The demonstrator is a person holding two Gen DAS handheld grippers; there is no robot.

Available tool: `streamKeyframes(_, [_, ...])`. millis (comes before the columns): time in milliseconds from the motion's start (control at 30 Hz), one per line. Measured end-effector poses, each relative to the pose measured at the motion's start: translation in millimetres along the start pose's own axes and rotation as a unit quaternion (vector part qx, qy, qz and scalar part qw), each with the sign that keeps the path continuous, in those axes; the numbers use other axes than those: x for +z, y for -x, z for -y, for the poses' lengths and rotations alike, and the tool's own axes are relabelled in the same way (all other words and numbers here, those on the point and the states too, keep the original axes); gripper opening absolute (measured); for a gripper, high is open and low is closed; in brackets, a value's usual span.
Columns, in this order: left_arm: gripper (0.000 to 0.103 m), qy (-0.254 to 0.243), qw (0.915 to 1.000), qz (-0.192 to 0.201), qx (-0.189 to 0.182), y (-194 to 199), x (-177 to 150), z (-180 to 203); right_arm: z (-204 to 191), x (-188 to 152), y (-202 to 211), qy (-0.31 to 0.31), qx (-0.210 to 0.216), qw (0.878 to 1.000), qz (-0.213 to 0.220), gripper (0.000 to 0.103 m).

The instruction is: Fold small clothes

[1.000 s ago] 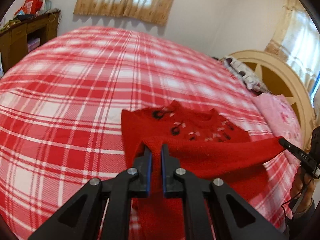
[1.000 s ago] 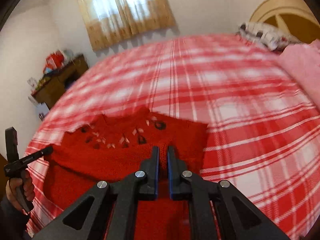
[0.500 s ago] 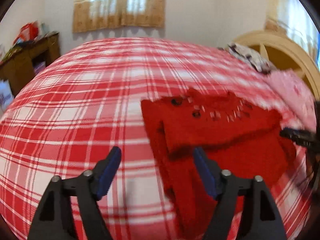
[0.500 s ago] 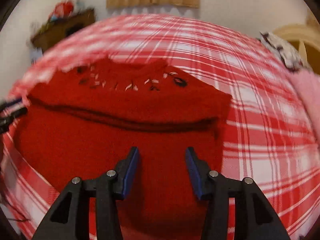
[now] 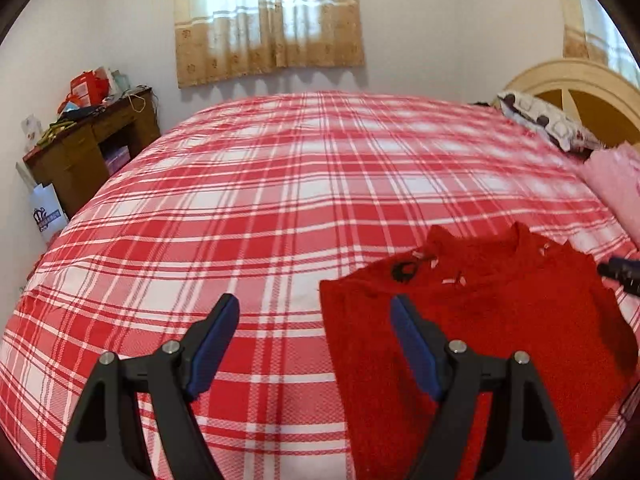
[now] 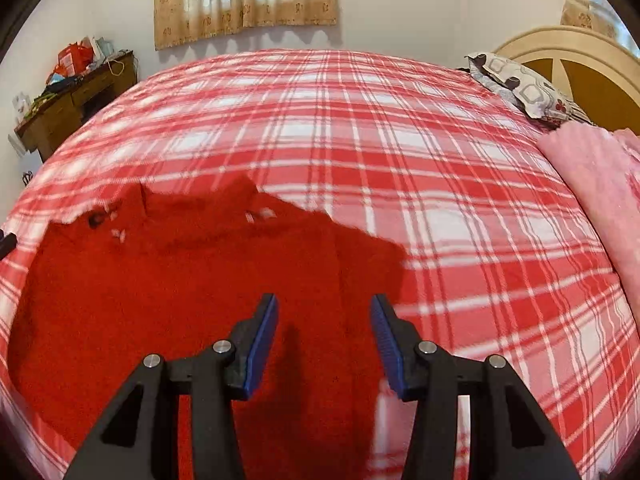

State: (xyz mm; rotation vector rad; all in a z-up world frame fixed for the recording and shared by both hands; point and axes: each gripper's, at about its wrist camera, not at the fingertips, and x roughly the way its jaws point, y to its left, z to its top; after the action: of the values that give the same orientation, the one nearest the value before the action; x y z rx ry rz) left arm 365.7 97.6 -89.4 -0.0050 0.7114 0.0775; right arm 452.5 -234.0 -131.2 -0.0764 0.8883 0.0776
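Red sweater lying on a plaid bed, both tools open and empty above it.

Left wrist view: the left tool (image 5: 314,320) stands wide open with nothing between its blue pads; its right finger is over the left edge of the red sweater (image 5: 500,320), its left finger over the bare red-and-white bedspread (image 5: 240,200). The sweater fills the lower right of the frame, collar toward the top. Only here does the tip of the other tool show, at the right edge. Right wrist view: the right tool (image 6: 324,320) is about half open, holding nothing, over the sweater's (image 6: 160,288) right part, which lies lower left to centre. This view shows more of the pink blanket (image 6: 592,184) at the right and the patterned pillow (image 6: 516,84) before the headboard (image 6: 580,60).
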Motion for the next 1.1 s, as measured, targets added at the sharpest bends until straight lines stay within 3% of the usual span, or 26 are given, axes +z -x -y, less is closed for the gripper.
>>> streamKeyframes(167, [0.082, 0.008, 0.9998, -0.015, -0.01, 12.1, -31.1, -11.0, 24.8, -34.4, 14.7, -0.026, 0.034, 0.999, -0.007, 0.049])
streamKeyframes(367, [0.085, 0.011, 0.9989, -0.035, -0.029, 24.1, -72.6, -11.2, 44.3, -17.0, 12.1, -0.053, 0.069, 0.996, 0.006, 0.049])
streamKeyframes(500, [0.085, 0.027, 0.9985, -0.041, -0.026, 17.1, -69.6, -13.6, 31.3, 12.5, 2.5, -0.032, 0.079, 0.996, 0.017, 0.049])
streamKeyframes(700, [0.084, 0.038, 0.9976, -0.01, -0.056, 13.3, -35.5, -15.5, 2.4, 33.4, -24.0, 0.013, 0.075, 0.997, -0.002, 0.048])
streamKeyframes(767, [0.084, 0.036, 0.9959, -0.012, -0.082, 5.1, -25.6, -12.5, -0.6, 36.0, -31.8, 0.015, 0.071, 0.997, -0.009, 0.047])
streamKeyframes(867, [0.077, 0.024, 0.9951, -0.021, -0.094, -10.9, -14.4, -2.8, -0.4, 37.9, -41.0, 0.013, 0.071, 0.997, -0.016, 0.043])
streamKeyframes(1033, [0.051, 0.005, 0.9923, -0.054, -0.111, -39.2, -8.4, 14.3, 4.0, 40.3, -57.1, 0.006, 0.07, 0.997, -0.034, 0.036])
streamKeyframes(1100, [0.035, 0.007, 0.9917, -0.069, -0.108, -50.3, -7.9, 16.2, 5.2, 40.5, -63.0, 0.005, 0.079, 0.996, -0.044, 0.017])
